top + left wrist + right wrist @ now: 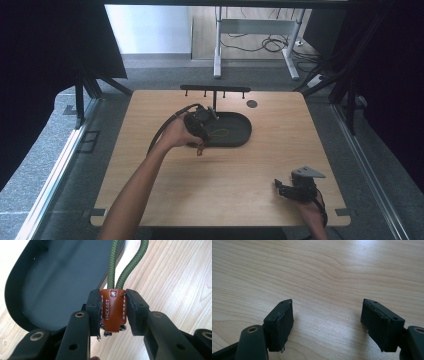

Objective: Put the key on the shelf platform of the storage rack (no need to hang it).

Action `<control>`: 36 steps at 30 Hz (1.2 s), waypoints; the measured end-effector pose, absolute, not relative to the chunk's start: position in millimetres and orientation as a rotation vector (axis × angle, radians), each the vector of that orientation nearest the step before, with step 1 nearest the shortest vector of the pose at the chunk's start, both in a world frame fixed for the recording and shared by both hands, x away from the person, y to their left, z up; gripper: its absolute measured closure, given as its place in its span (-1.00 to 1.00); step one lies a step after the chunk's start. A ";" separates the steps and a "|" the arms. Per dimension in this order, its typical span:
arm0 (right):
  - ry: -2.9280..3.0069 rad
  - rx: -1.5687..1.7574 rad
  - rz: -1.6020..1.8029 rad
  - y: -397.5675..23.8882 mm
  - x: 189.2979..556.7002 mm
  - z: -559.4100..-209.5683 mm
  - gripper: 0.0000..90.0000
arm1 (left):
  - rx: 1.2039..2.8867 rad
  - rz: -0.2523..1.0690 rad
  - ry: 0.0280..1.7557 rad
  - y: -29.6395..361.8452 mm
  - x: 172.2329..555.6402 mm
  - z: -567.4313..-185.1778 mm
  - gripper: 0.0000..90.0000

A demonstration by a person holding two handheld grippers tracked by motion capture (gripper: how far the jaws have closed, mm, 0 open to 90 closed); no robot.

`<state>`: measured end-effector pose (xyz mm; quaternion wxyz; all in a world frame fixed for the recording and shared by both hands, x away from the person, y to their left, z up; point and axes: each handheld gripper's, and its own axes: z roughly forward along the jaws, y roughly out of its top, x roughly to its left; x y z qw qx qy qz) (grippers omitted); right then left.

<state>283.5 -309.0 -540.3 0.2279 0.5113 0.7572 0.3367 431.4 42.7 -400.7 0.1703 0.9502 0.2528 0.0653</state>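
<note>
At the tray's (30,322) rim, jaw-clamped leather tag (113,311).

A light wooden table (165,195) is seen. A dark oval tray (239,131) is set on it, near the back edge.

Soft, even daylight; dark borders frame the high view, pale glare lies on the table (352,257), and close-ups stay sharp.
</note>
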 end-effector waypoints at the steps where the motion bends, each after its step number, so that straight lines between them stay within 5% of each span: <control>1: 2.085 1.409 0.926 -308.9 283.5 -540.3 -0.42 | 2.703 0.186 0.715 41.9 432.0 -400.1 0.48; 36: 2.081 1.417 0.918 -308.3 284.3 -540.4 -0.46 | 2.768 0.176 0.733 29.3 437.8 -430.3 0.48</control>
